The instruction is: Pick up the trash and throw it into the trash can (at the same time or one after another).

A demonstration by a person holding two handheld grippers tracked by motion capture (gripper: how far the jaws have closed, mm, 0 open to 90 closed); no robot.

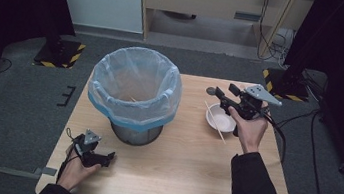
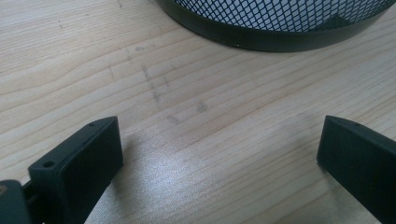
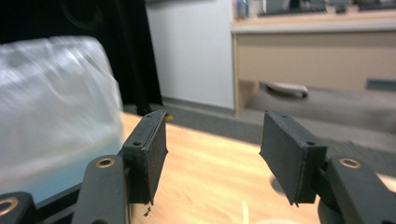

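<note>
The table (image 1: 174, 178) carries a lined bin (image 1: 134, 92). Right gripper (image 1: 221, 97) fingers stand wide, empty, above the bowl (image 1: 221, 117) and chopstick (image 1: 215, 115); disposal likely remains. Left gripper (image 1: 107, 158) fingers rest wide, idle.

Bin liner (image 3: 51, 116) smeared by motion blur beside the jaws, mesh bin (image 2: 280, 21) cut off at the top edge, bowl (image 1: 221, 117) partly hidden behind the right gripper (image 1: 220, 96).

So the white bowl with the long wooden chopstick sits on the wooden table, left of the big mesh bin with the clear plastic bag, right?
Not quite. The white bowl with the long wooden chopstick sits on the wooden table to the right of the big mesh bin, not the left. The high view shows it, just under the right gripper.
</note>
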